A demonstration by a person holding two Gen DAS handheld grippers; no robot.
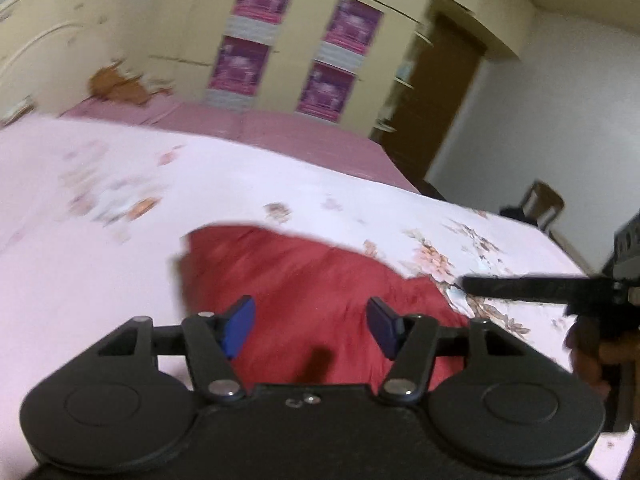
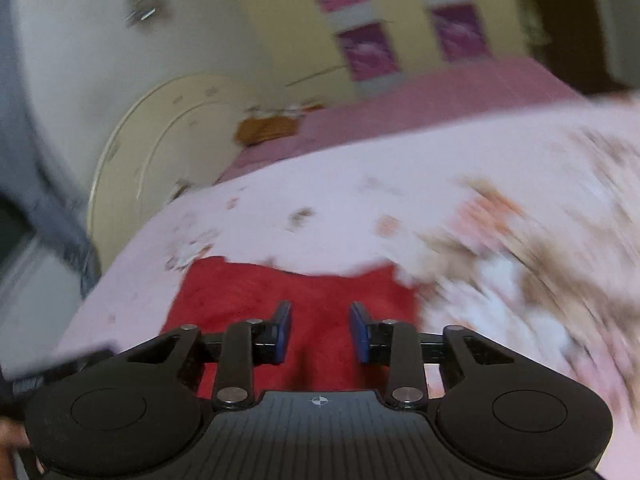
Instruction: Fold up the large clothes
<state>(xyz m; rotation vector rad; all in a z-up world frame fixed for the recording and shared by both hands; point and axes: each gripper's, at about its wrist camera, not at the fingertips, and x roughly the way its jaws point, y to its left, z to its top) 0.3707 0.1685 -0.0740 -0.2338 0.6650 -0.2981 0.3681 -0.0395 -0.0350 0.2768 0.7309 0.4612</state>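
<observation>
Red garment [image 1: 320, 292] lies bunched on floral bedsheet [image 1: 120, 248], just ahead of both grippers; left gripper [image 1: 311, 326] jaws apart, empty; right gripper [image 2: 320, 330] jaws apart, narrower, empty; best next: each takes one near-edge corner, lifts evenly, keeps cloth taut

A home bedroom: a bed under a pale pink floral sheet [image 1: 120, 248], cream wardrobe doors [image 1: 304, 40] at twelve o'clock.

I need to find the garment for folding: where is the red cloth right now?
In both wrist views the red cloth lies on the floral pink bedsheet, just beyond the open tongs.
</observation>
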